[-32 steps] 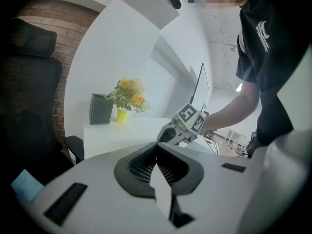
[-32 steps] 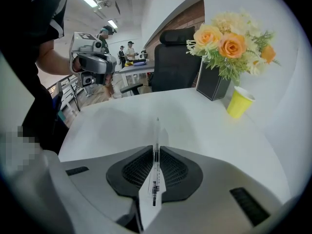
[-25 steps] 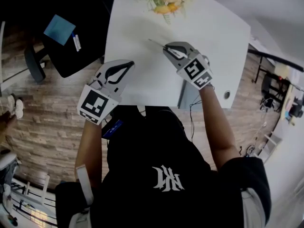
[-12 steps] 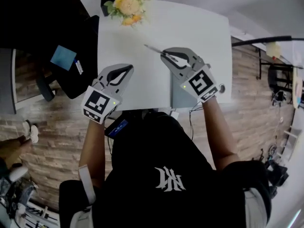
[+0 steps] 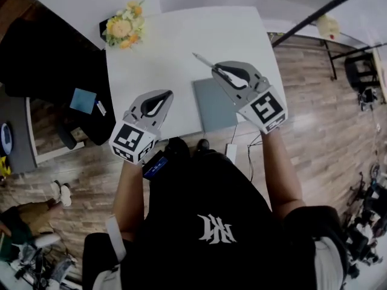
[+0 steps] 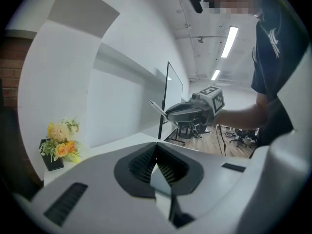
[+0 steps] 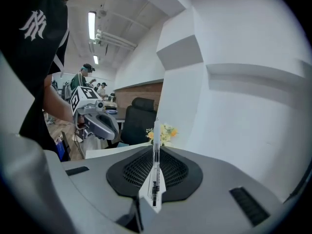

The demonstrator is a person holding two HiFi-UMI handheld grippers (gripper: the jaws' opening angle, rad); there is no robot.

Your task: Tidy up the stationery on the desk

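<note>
A thin white pen (image 5: pixel 202 60) sticks out toward the far left from my right gripper (image 5: pixel 216 70), which is shut on it above the white desk (image 5: pixel 175 47). In the right gripper view the pen (image 7: pixel 156 172) stands upright between the pads. My left gripper (image 5: pixel 165 94) hovers over the desk's near left edge, shut with nothing in it; its ribbed pads (image 6: pixel 163 168) meet. From the left gripper view I see the right gripper (image 6: pixel 187 112) with the pen (image 6: pixel 157 106) at mid height. A grey notebook (image 5: pixel 211 106) lies flat on the desk under the right gripper.
A vase of yellow and orange flowers (image 5: pixel 123 26) stands at the desk's far left corner. Left of the desk is a black office chair (image 5: pixel 91 125) with a blue pad (image 5: pixel 82 100) on it. Wooden floor surrounds the desk; a stand (image 5: pixel 314 14) is at the upper right.
Both grippers have risen from the desk, which now looks smaller and farther below. The right gripper keeps the pen. The grey notebook has come into full view.
</note>
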